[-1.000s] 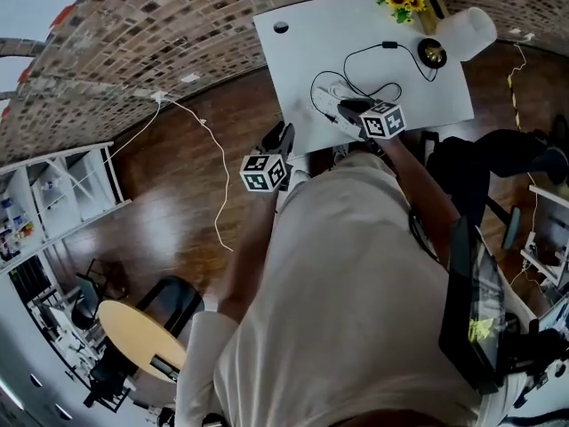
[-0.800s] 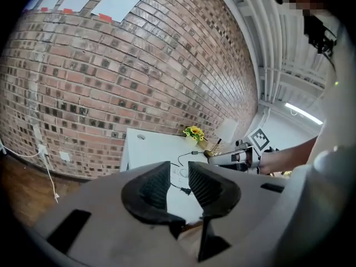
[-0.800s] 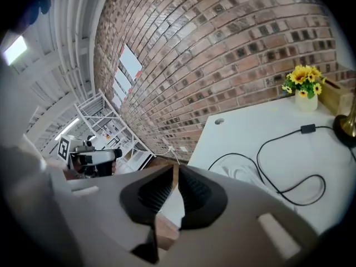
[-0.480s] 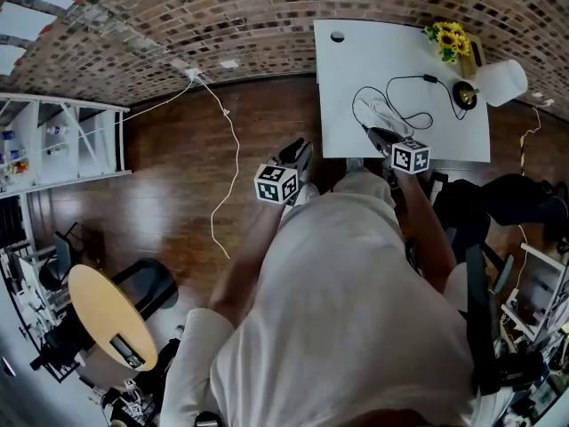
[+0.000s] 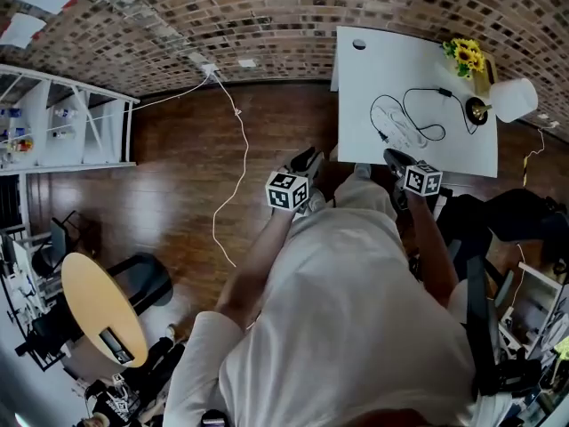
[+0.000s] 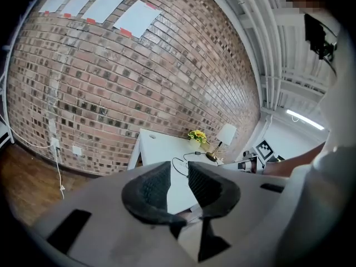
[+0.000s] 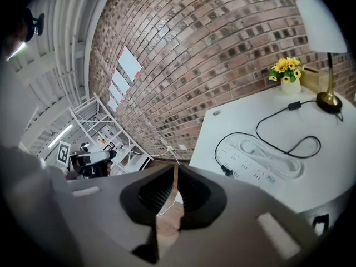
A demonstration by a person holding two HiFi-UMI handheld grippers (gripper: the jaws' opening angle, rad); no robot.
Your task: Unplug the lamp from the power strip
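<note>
A white power strip (image 5: 397,130) lies on the white table (image 5: 373,69) with its own white cord coiled on it. A black cord (image 5: 425,114) runs from the gold-based lamp (image 5: 505,101) to a black plug (image 7: 225,171) at the strip's near end. My right gripper (image 5: 394,157) hangs at the table's near edge, short of the strip. Its jaws have just been closing and stand almost together, with nothing between them. My left gripper (image 5: 308,161) is over the wooden floor left of the table, open and empty (image 6: 179,179).
A vase of yellow flowers (image 5: 464,54) stands at the table's far right corner beside the lamp. A white cable (image 5: 238,163) trails over the floor from a wall socket. White shelving (image 5: 84,127) lines the left; a round wooden table (image 5: 98,314) and chairs lie behind.
My right gripper has drawn back from over the power strip to the table's near edge. The table now sits farther off and to the right in the head view. Left gripper stays over the floor.
</note>
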